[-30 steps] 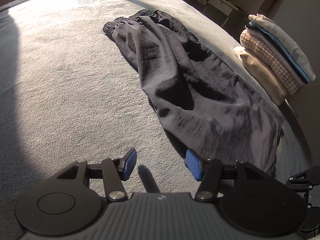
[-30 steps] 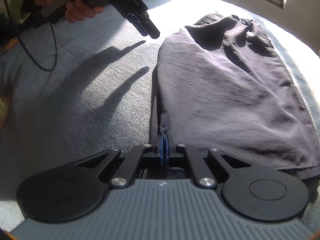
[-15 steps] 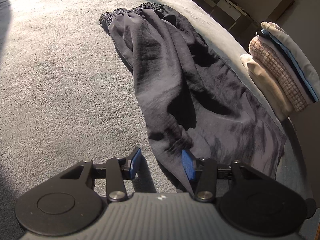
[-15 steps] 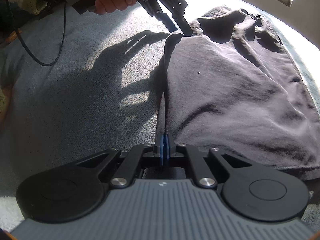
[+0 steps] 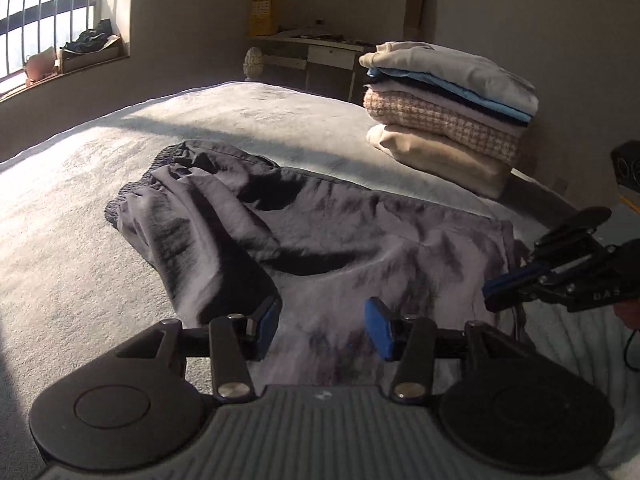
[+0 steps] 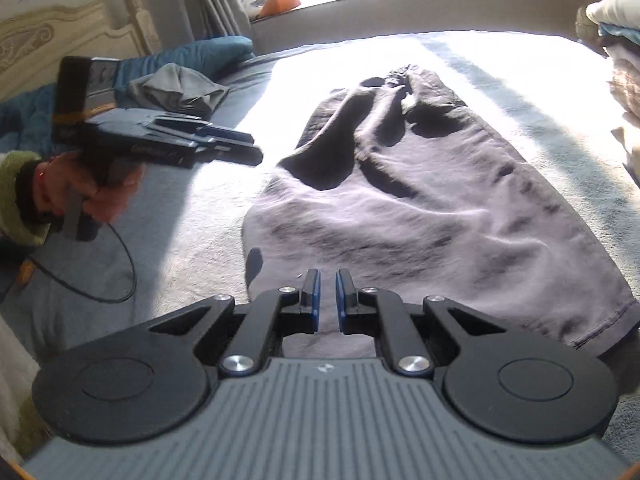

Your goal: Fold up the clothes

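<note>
Blue-padded left gripper (image 5: 323, 322) I hold parted, jaws just opening, nothing pinched | right gripper (image 6: 325, 297) slightly apart, just opening, empty | dark trousers (image 6: 420, 208) flat on grey bed (image 5: 60, 264) | folded stack (image 5: 448, 116) beyond

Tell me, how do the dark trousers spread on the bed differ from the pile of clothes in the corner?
The dark trousers lie spread out in one wrinkled layer; the pile of clothes is neatly folded and stacked several garments high. The trousers are one dark grey piece; the pile mixes cream, blue, pink check and beige. The trousers lie mid-bed in front of both grippers; the pile sits at the far edge. Both rest on the same grey bed cover.
</note>
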`<state>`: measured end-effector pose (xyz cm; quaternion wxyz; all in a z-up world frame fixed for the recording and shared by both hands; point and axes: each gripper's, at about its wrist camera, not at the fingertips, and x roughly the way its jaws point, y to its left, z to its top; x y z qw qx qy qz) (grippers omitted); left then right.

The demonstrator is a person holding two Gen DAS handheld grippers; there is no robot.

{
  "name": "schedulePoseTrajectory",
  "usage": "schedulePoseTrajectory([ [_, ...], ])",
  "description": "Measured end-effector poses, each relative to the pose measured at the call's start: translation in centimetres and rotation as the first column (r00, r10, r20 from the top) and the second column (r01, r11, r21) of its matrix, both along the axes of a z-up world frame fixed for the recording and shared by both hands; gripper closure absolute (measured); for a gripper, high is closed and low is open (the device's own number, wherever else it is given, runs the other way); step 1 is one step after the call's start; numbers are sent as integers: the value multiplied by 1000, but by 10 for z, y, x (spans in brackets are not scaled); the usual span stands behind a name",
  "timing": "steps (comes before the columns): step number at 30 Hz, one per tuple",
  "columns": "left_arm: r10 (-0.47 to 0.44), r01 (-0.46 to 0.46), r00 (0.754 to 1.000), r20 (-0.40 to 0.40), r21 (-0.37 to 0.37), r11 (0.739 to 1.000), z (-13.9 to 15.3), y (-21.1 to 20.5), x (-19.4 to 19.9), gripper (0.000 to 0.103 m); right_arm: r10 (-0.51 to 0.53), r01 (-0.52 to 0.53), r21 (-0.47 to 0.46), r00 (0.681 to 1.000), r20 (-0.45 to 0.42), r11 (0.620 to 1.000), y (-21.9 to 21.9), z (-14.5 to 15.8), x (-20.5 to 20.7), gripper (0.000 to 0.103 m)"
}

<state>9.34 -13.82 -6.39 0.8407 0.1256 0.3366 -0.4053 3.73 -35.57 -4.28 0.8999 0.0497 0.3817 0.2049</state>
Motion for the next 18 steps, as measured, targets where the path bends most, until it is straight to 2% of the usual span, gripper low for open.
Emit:
schedulePoseTrajectory([
  [3,-109,108,994,18,68,992,-24,-26,-20,54,-108,107,-42,993,-38,993,-9,-19,16,96],
  [5,-132,132,991,1,96,987,-39,-29,-25,54,-159,155,-63,985,-66,986,-13,-33,18,96],
  [8,-123,126,992,-28,125,984,-55,-22,-23,55,-185,173,-104,975,-120,979,-13,-55,14,96],
  [10,-118,123,992,-45,139,983,-64,-18,-21,56,-190,180,-98,977,-96,979,-14,-50,8,96],
  [13,-120,126,991,-53,126,984,-64,-15,-19,56,-252,252,-71,968,6,965,-31,-32,0,96],
  [15,-123,129,991,-53,127,983,-64,-15,-18,56,-336,337,-54,942,29,940,-52,-31,1,96],
  [18,-131,137,990,-51,135,981,-64,-17,-17,55,-455,455,-43,890,16,889,-86,-44,7,96],
])
